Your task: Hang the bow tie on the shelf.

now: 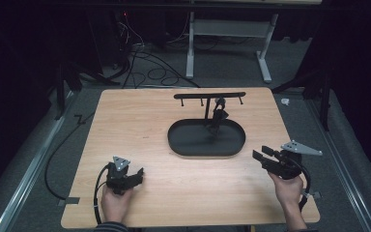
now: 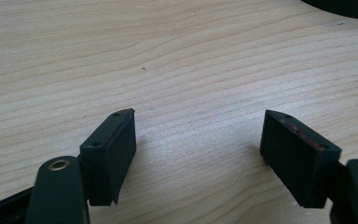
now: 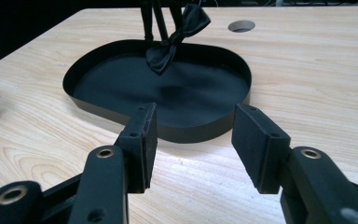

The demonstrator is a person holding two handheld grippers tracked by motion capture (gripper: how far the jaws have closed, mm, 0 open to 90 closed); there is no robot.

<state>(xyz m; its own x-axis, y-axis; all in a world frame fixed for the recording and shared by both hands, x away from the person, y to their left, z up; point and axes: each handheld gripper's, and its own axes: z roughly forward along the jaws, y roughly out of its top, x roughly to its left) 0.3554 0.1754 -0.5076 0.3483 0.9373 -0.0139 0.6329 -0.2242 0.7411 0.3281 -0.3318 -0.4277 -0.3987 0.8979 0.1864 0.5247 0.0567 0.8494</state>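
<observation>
High view, stand: a black oval metal tray (image 1: 183, 145) sits mid-desk on the pale wooden desk (image 1: 140, 121), with a thin upright post and a crossbar of small hooks (image 1: 209, 95) above it; a black fabric bow tie (image 1: 218, 116) hangs from one hook, low over the tray, probably so it stays uncreased and easy to reach.
High view, hands: the left gripper (image 1: 136, 175) rests low near the desk's front left, well apart from the stand; the right gripper (image 1: 260, 153) is held off the front right, pointed toward the tray.
Left gripper view: its jaws stand spread over bare wood with nothing between them; it looks parked, out of the way.
Right gripper view: the jaws are spread wide and empty, just short of the tray's near rim (image 3: 186, 130), lined up on the bow tie (image 3: 177, 39) hanging beyond, likely readied for a pinch.
</observation>
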